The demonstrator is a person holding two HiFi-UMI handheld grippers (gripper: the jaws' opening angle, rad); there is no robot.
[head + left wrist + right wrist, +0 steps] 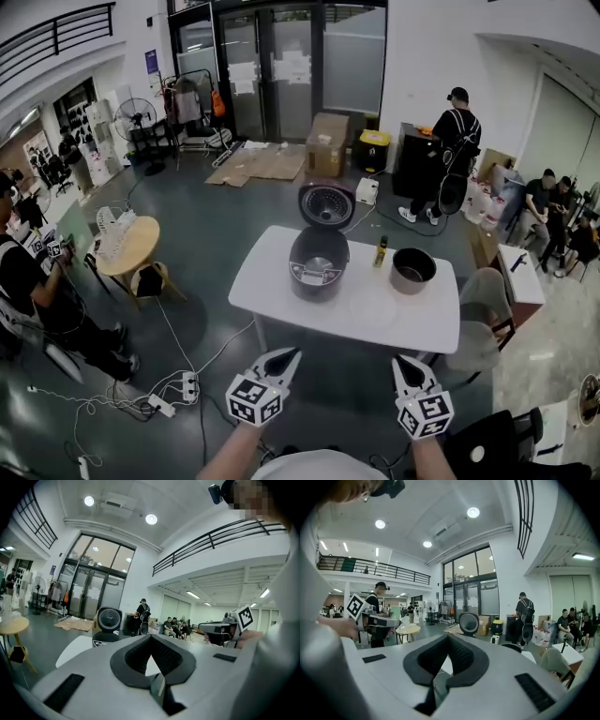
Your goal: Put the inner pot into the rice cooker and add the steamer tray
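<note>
Head view: both grippers low, short of the counter.
Left gripper: fingers pressed together, empty.
Right gripper: fingers closed too, nothing between.
Inner pot: upright at the counter's right end, near the rice cooker.
Rice cooker: lid up.
Steamer tray: not made out with certainty.
Step in hand: likely reaching for the pot; best to spread the fingers first, pinch the rim firmly, lift level, lower straight in.

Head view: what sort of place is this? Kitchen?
Likely an open lab or workshop hall, not a kitchen: the rice cooker sits on a lone white table, with cardboard by glass doors, a loose power strip, and a mezzanine railing.
</note>
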